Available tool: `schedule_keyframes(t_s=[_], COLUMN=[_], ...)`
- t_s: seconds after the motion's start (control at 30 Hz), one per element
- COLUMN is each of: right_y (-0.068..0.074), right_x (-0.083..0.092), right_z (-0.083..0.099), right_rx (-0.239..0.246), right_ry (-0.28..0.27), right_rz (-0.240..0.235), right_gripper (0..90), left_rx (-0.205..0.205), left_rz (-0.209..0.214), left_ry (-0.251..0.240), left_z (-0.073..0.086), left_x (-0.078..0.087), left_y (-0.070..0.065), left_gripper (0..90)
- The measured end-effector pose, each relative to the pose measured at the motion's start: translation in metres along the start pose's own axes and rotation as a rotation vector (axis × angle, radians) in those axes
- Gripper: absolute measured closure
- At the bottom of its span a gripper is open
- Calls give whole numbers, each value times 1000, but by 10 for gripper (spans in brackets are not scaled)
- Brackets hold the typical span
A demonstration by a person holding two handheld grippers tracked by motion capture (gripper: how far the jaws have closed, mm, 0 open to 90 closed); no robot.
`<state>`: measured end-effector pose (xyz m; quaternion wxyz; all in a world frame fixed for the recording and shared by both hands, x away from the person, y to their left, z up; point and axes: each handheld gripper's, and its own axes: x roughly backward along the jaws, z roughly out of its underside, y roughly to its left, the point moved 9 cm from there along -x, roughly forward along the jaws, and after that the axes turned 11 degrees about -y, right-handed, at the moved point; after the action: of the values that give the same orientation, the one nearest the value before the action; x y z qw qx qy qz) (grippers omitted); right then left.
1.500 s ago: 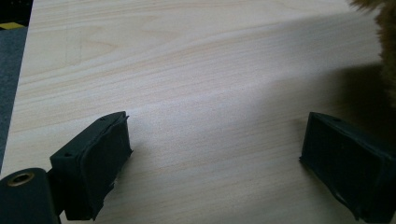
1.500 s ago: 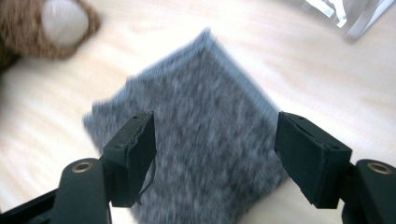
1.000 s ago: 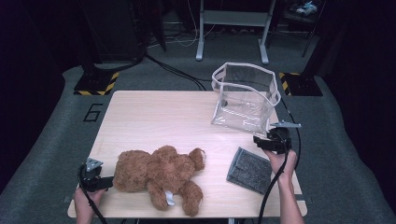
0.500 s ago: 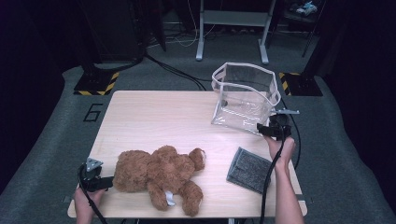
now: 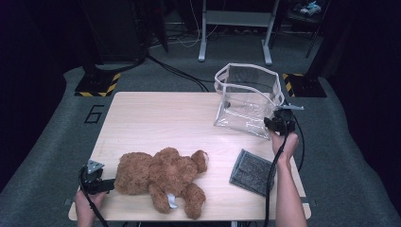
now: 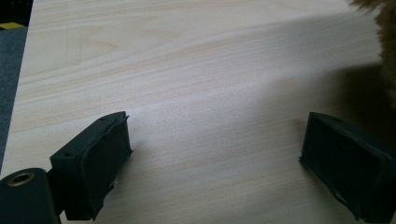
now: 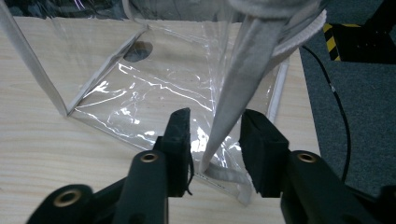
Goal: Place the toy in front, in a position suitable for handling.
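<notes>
As jaws close round its corner: one clear bag (image 5: 246, 99) | right hand-held gripper (image 7: 215, 140) not yet gripping | one teddy bear (image 5: 161, 175) | one grey pad (image 5: 253, 165)

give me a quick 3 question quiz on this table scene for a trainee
1. True or false: the teddy bear is inside the clear bag.
2. Which part of the clear bag stands between the jaws of the right gripper? A) its near corner seam B) its far rim C) its middle floor
3. Fill in: the flat grey pad lies on the table to the bear's ____ in the high view.

Key
1. False: the bear lies on the table near the open left gripper.
2. A. The jaws have just been closing around the seam, with gaps still showing beside it.
3. right
</notes>
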<state>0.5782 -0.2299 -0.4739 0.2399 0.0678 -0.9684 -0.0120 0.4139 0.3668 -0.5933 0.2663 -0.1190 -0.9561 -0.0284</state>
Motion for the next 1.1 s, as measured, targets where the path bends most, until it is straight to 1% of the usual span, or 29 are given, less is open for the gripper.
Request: schedule_keyframes(t_s=[0.03, 0.1, 0.13, 0.2, 0.3, 0.4, 0.43, 0.5, 0.53, 0.57, 0.73, 0.77, 0.83, 0.87, 1.0, 1.1], right_y=[0, 1, 2, 3, 3, 3, 3, 6, 8, 8, 19, 23, 25, 29, 34, 42], right_x=[-1, -2, -3, -4, -4, -3, -2, -2, -1, -1, 1, 2, 3, 4, 5, 6], right_z=[-1, -2, -2, -3, -2, -2, -1, -1, -1, -1, 2, 3, 3, 4, 5, 6], right_rx=[6, 3, 12, 14, 15, 21, 14, 24, 22, 22, 55, 62, 55, 63, 69, 79], right_ry=[-7, -12, -12, -13, -15, -14, -11, -16, -16, -16, -19, -20, -20, -24, -25, -25], right_rz=[-1, -11, -15, -18, -32, -32, -31, -48, -58, -58, -86, -95, -99, -110, -120, -136], right_gripper=[672, 702, 728, 742, 838, 852, 856, 861, 862, 862, 863, 863, 864, 865, 867, 868], left_rx=[0, -1, 0, 0, 1, 0, 1, 0, 0, 0, 0, 0, 0, 0, 0, 0], left_rz=[0, 0, 0, 0, 0, 0, 0, 0, 0, 0, 0, 0, 0, 0, 0, 0], left_ry=[0, 0, 0, 0, 0, 0, 0, 0, 0, 0, 0, 0, 0, -1, -1, 0], left_z=[0, 0, 0, 0, 0, 0, 0, 0, 0, 0, 0, 0, 0, 0, 0, 0], left_x=[0, 0, 0, 0, 0, 0, 0, 0, 0, 0, 0, 0, 0, 0, 0, 0], left_y=[0, 0, 0, 0, 0, 0, 0, 0, 0, 0, 0, 0, 0, 0, 0, 0], left_gripper=[76, 76, 76, 76, 76, 76, 76, 76, 76, 76, 76, 76, 76, 76, 76, 76])
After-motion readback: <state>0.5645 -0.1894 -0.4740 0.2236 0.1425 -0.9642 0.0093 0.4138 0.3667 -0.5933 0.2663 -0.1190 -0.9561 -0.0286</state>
